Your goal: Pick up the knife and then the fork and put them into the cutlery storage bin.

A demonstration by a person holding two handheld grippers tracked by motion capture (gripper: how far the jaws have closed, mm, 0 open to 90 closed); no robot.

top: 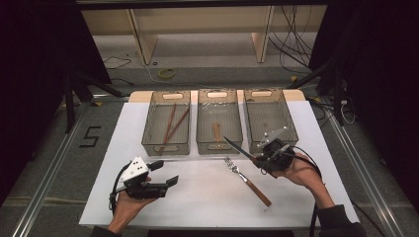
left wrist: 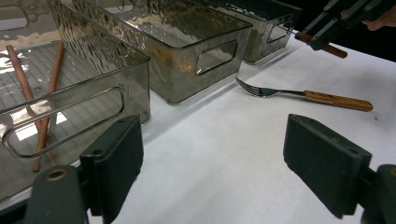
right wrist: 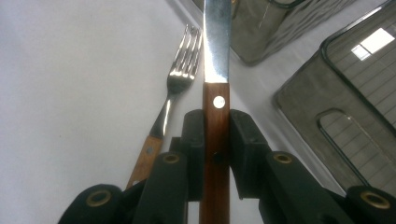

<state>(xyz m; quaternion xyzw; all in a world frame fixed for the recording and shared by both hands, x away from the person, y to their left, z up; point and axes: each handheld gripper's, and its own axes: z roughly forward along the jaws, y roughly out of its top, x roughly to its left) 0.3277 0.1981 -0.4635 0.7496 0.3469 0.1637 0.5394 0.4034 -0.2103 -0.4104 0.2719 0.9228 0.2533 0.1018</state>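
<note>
A knife with a wooden handle (right wrist: 216, 177) and steel blade (top: 237, 146) is clamped by its handle in my right gripper (top: 262, 160), which is shut on it just in front of the right bin. The blade points left and away over the table. In the right gripper view the jaws of that gripper (right wrist: 216, 122) press both sides of the handle. Beside and below the knife, a fork (top: 247, 178) with a wooden handle lies on the white sheet. At the front left my left gripper (top: 166, 173) is held open and empty, its jaws (left wrist: 212, 140) wide apart and aimed toward the fork (left wrist: 303, 93).
Three clear grey bins stand in a row at the back: the left bin (top: 166, 148) holds two chopsticks (top: 170, 123), the middle bin (top: 219, 145) holds a small wooden-handled utensil, and nothing shows inside the right bin (top: 271, 94). The white sheet (top: 197, 197) covers the table.
</note>
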